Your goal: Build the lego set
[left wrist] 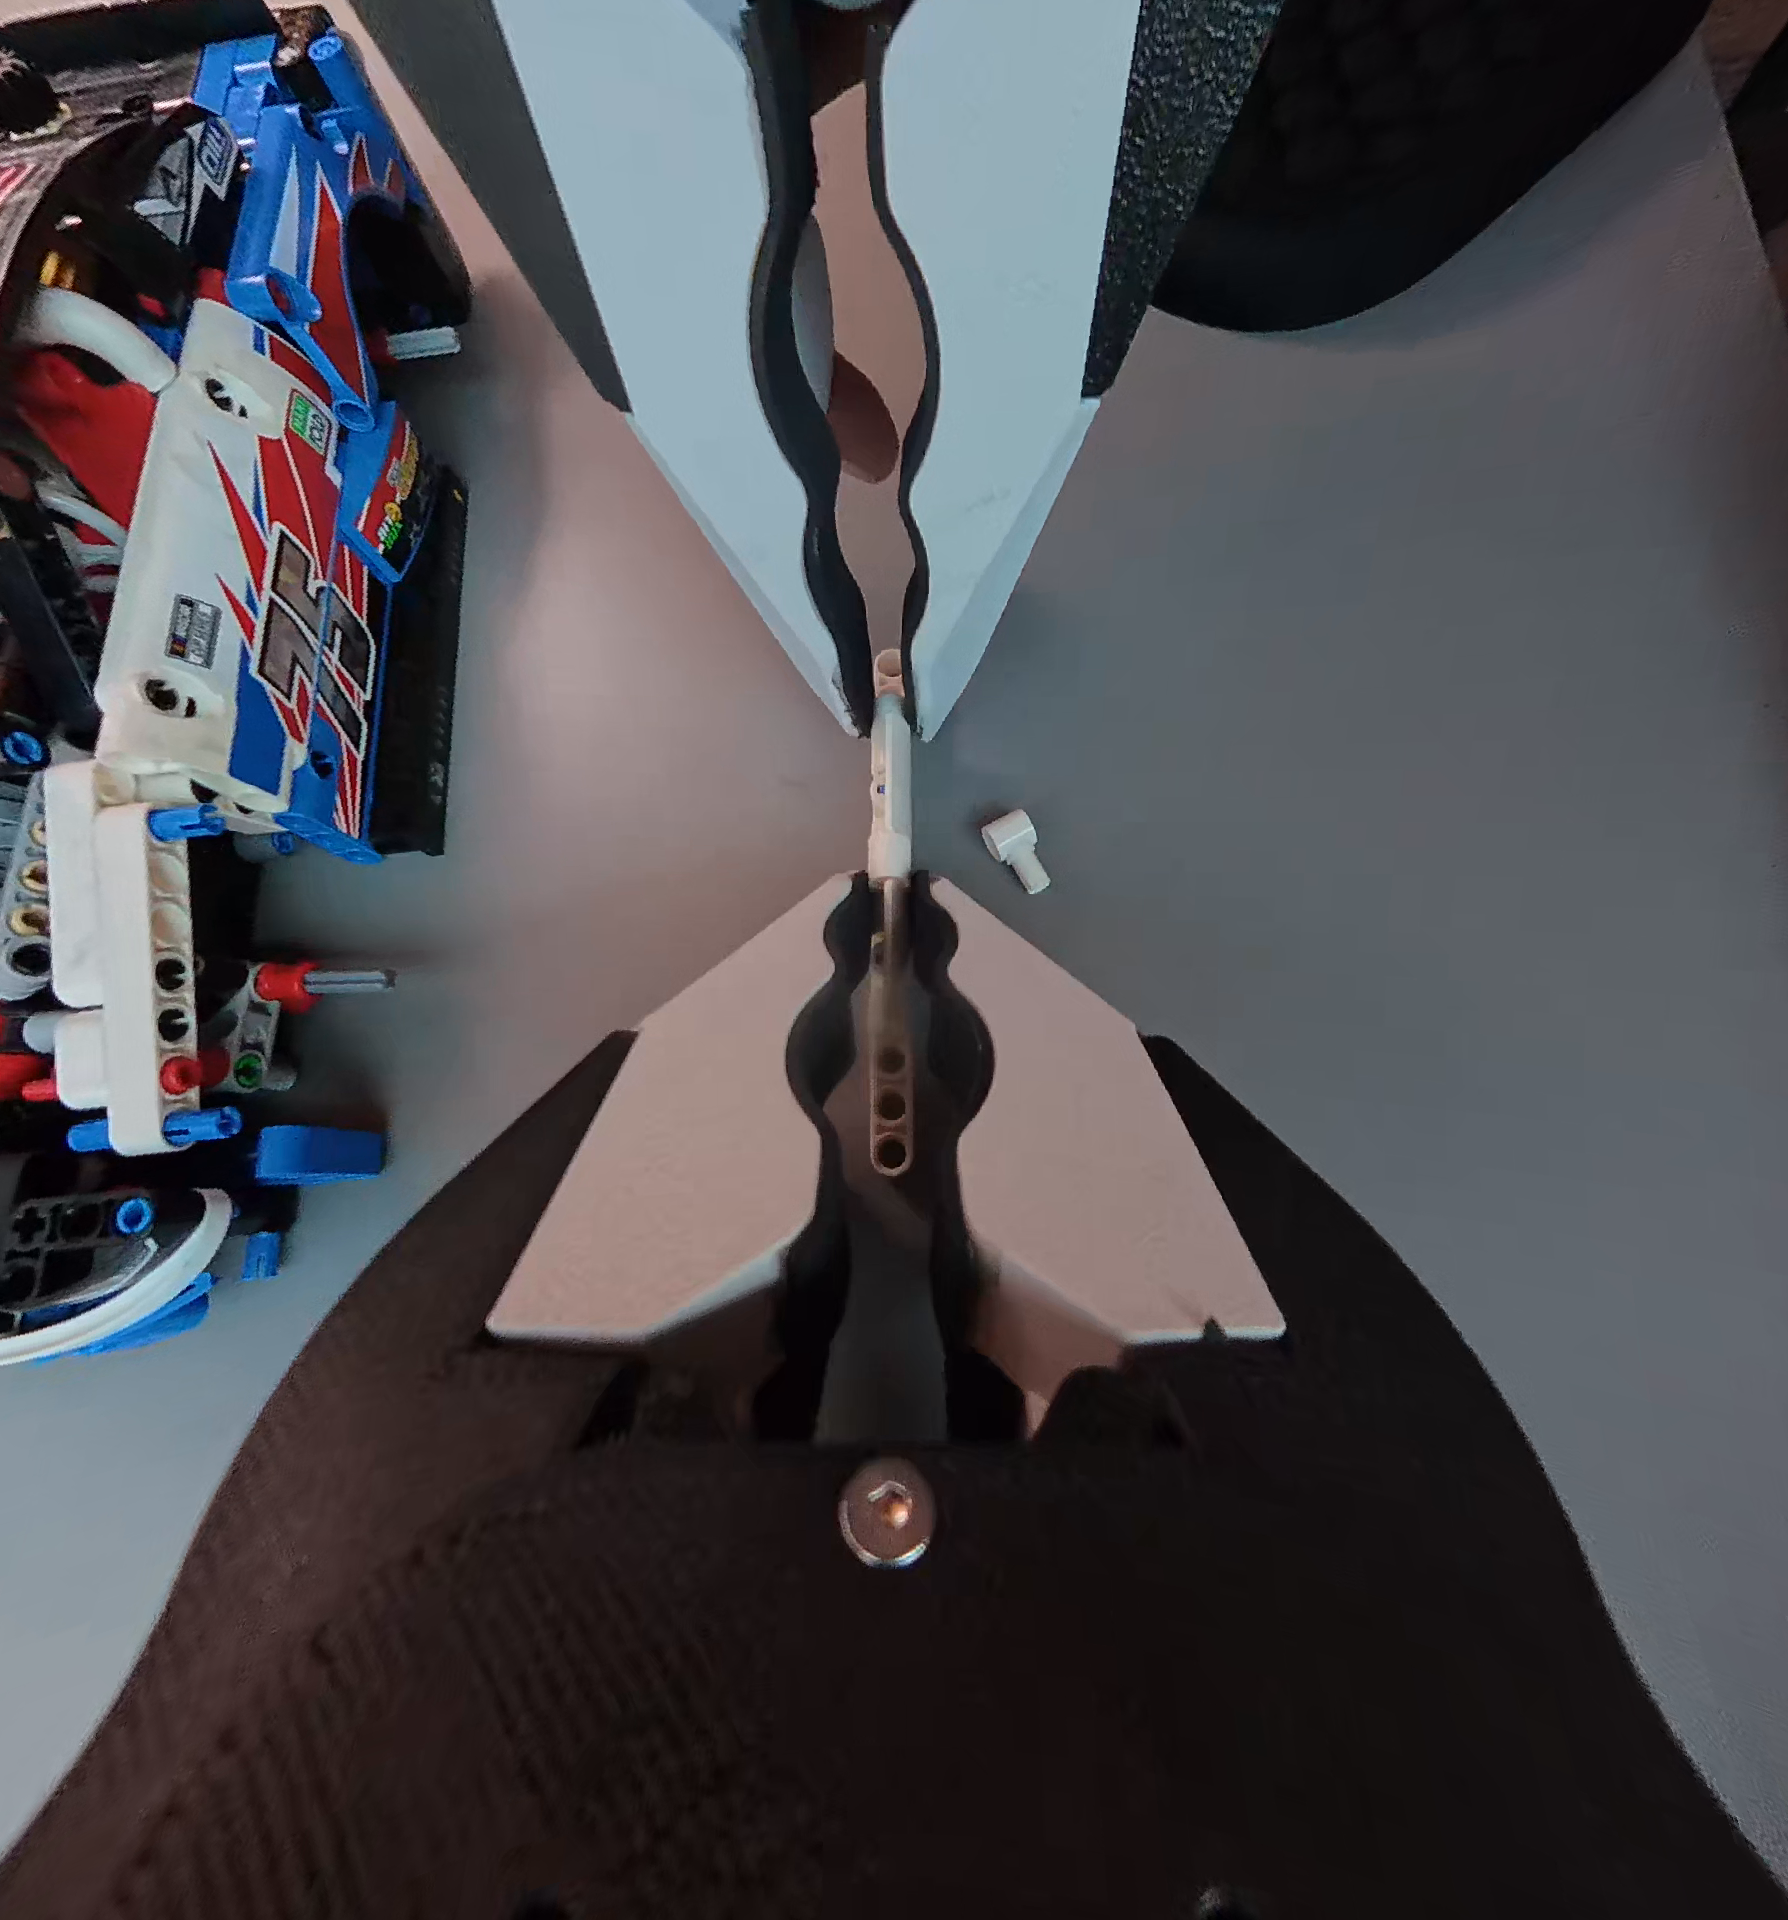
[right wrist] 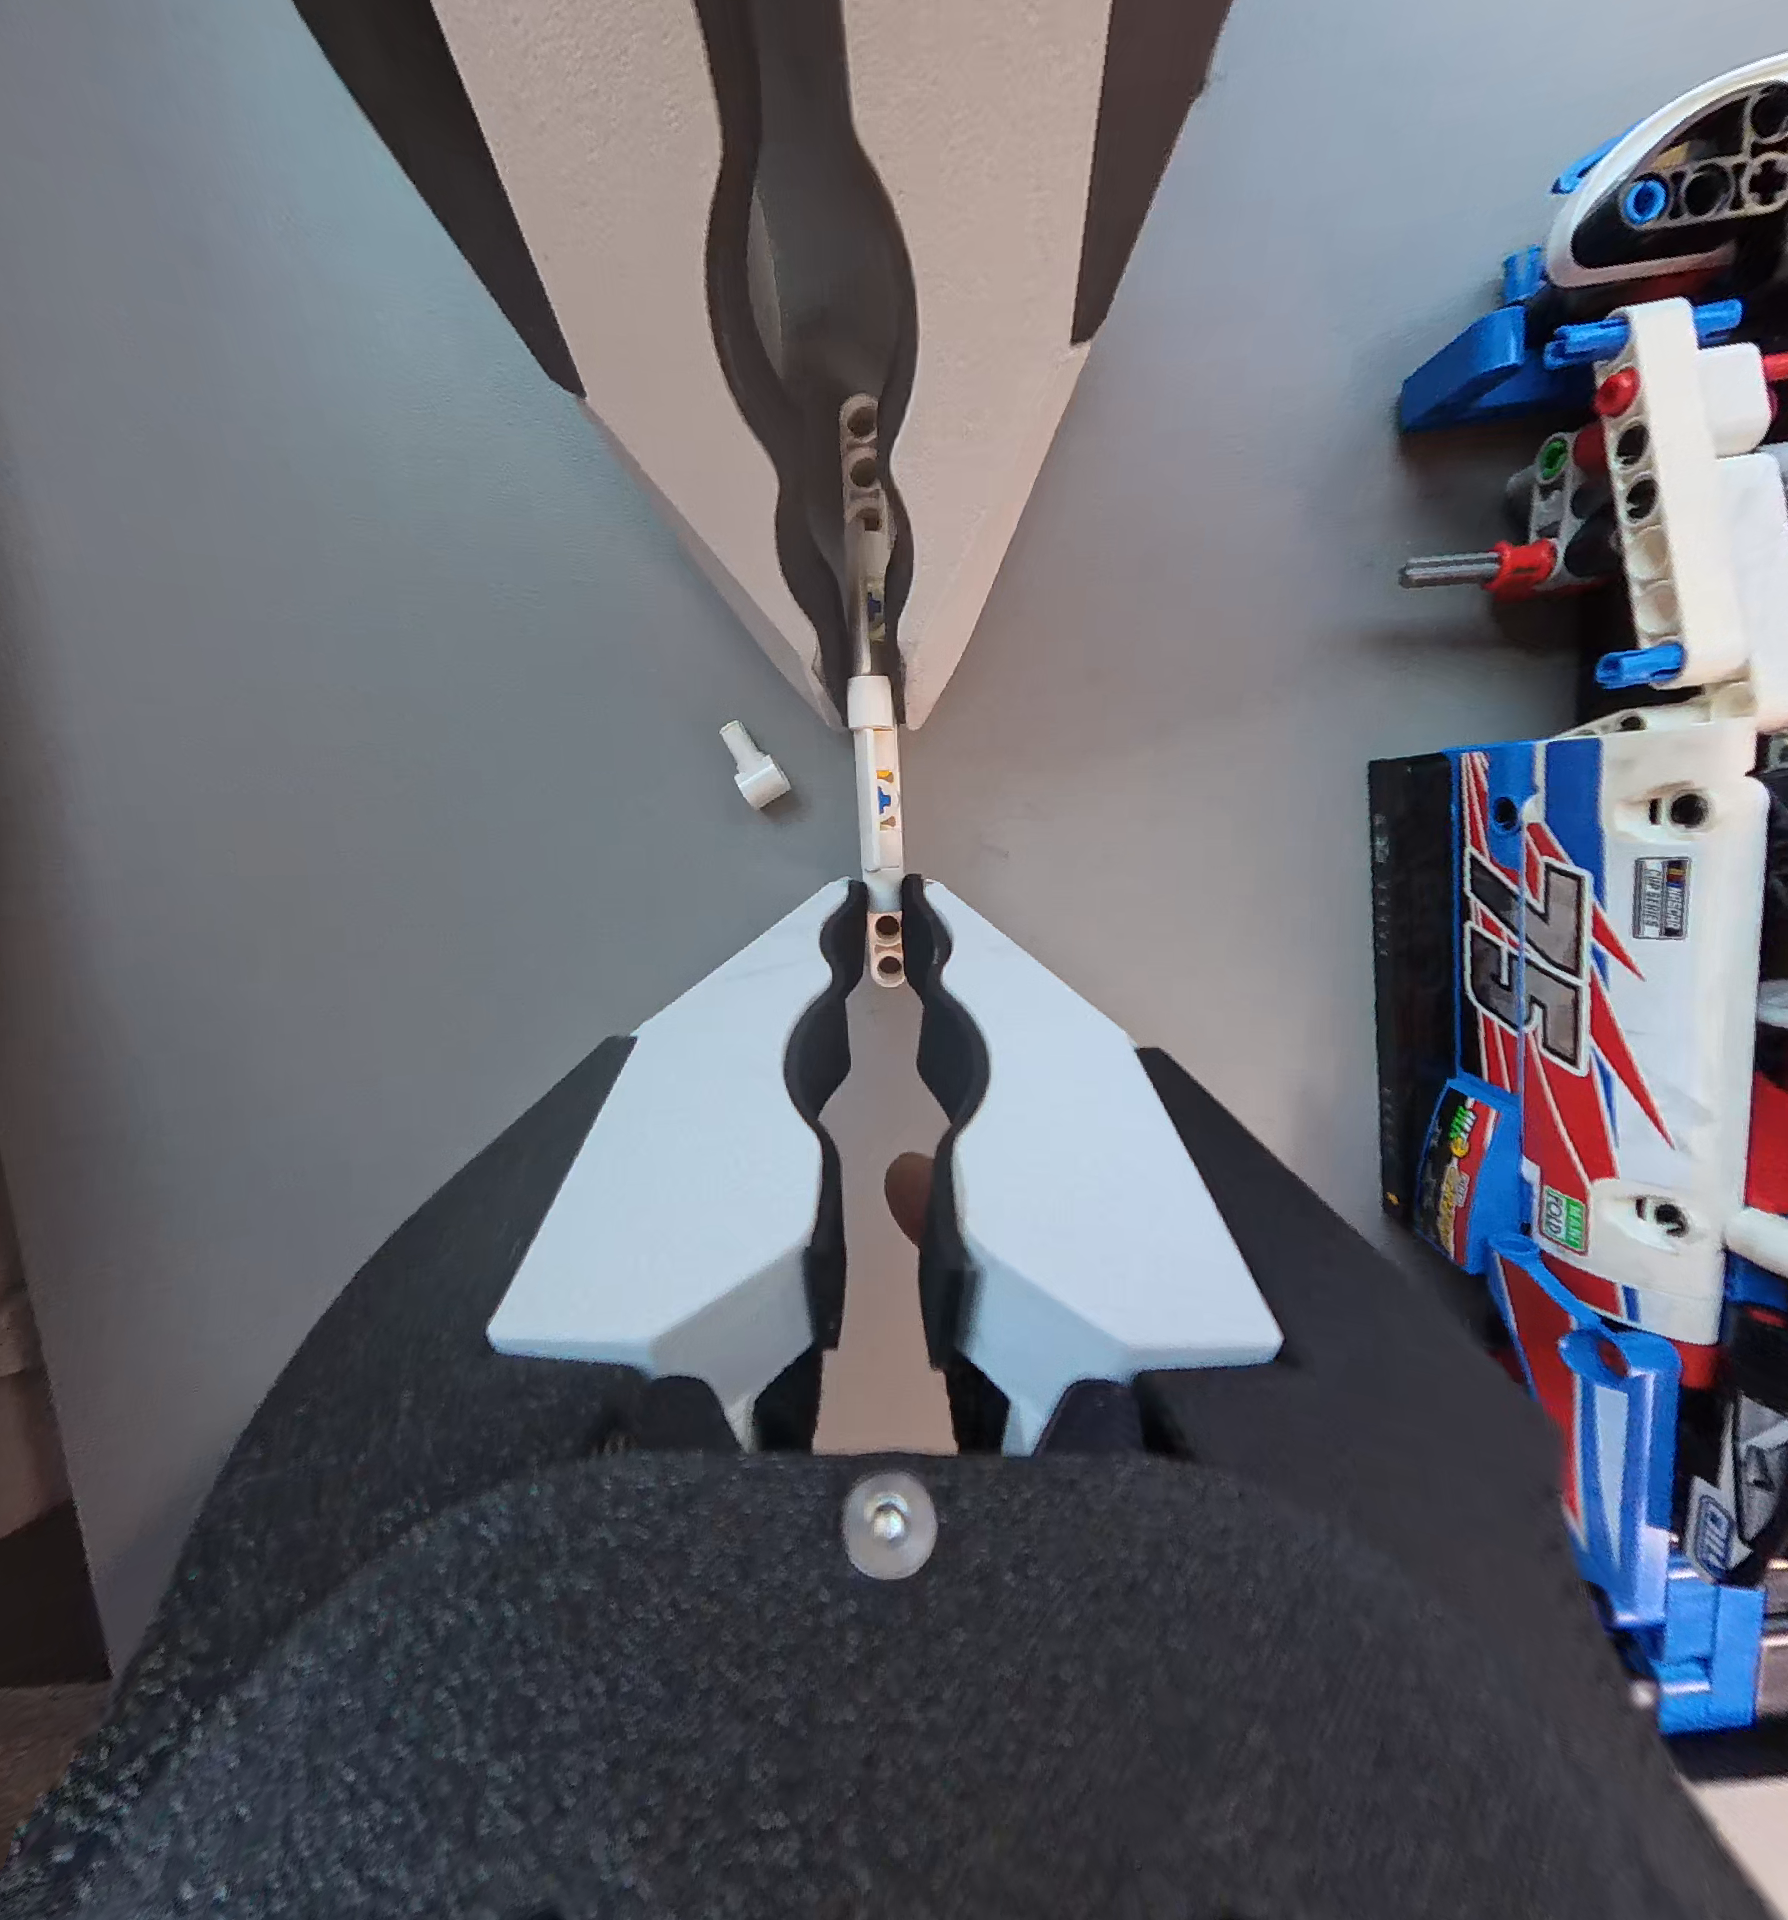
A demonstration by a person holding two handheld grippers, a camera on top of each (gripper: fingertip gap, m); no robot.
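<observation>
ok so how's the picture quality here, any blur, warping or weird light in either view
Left wrist view: fisheye bends the table edges; the beam is sharp; the left hand-held gripper looks pinkish in shade. Right wrist view: the car smears and curves near the frame edge; the loose pin stays crisp; light is soft, without glare.

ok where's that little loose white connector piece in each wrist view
Left wrist view: the loose white connector lies on the grey table, just right of centre.
Right wrist view: it lies just left of centre.
Shared landmark: the white beam clamped between the left gripper and right gripper; the connector lies beside it.
</observation>
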